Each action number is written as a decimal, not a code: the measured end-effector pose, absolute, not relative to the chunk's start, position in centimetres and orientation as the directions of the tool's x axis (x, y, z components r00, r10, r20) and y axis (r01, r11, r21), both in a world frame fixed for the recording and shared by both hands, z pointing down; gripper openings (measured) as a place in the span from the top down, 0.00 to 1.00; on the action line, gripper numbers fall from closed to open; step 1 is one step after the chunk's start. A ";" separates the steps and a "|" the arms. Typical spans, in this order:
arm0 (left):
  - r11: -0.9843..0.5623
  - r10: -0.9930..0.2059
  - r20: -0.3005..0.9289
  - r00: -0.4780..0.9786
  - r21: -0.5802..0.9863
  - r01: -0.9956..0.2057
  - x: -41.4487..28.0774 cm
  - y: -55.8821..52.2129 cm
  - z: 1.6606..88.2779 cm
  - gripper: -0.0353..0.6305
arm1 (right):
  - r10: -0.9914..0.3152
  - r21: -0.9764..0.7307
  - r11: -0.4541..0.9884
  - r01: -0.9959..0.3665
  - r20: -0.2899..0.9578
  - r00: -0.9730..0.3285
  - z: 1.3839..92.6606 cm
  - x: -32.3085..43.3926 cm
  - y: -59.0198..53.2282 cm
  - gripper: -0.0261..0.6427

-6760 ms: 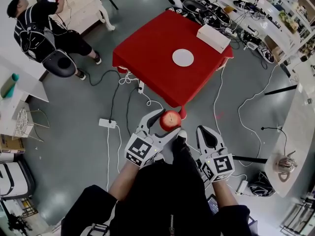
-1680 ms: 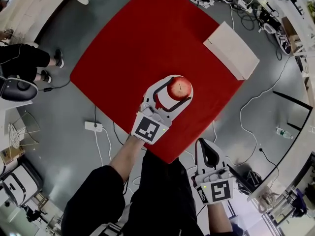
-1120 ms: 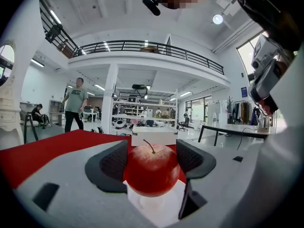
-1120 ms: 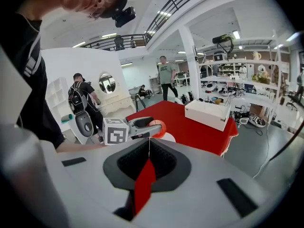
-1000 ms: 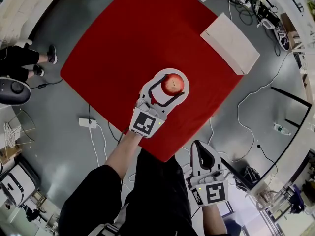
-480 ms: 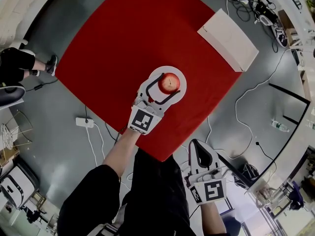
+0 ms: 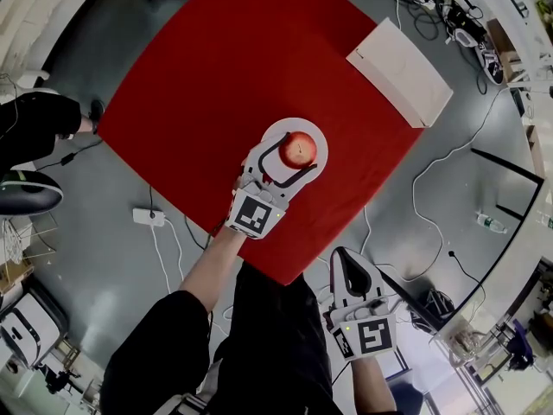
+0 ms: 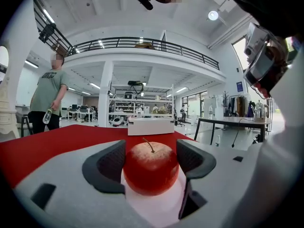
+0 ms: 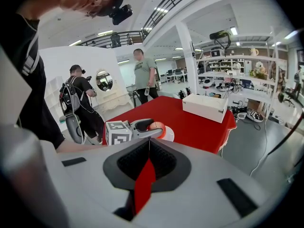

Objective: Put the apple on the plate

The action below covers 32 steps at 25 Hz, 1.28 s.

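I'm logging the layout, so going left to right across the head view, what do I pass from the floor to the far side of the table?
power strip → apple → white box

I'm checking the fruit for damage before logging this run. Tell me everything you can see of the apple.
The apple is red, round and smooth, paler and speckled toward the top, with a thin brown stem leaning slightly. No bruise or cut shows on the side in view. It stands upright near the middle of the white plate, on the red tablecloth. The left hand-held gripper has a dark pad against each side of it.
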<state>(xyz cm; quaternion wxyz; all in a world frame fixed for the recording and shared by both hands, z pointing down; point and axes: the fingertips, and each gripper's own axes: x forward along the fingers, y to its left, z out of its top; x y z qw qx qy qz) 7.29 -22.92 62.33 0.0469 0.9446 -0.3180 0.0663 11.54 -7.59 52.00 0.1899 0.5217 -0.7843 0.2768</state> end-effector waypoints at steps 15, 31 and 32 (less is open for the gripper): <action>-0.809 -0.573 0.168 0.802 0.037 -0.586 7.4 -22.8 62.3 0.42 | -0.715 -0.252 0.295 -0.922 0.582 -0.388 51.8 11.5 -7.3 0.94; -0.806 -0.580 0.164 0.798 0.028 -0.592 6.6 -22.3 61.4 0.42 | -0.713 -0.251 0.312 -0.916 0.575 -0.401 51.4 11.1 -7.1 0.94; -0.804 -0.582 0.165 0.796 0.027 -0.593 6.5 -22.3 61.4 0.42 | -0.713 -0.252 0.315 -0.915 0.574 -0.404 51.4 11.1 -7.2 0.94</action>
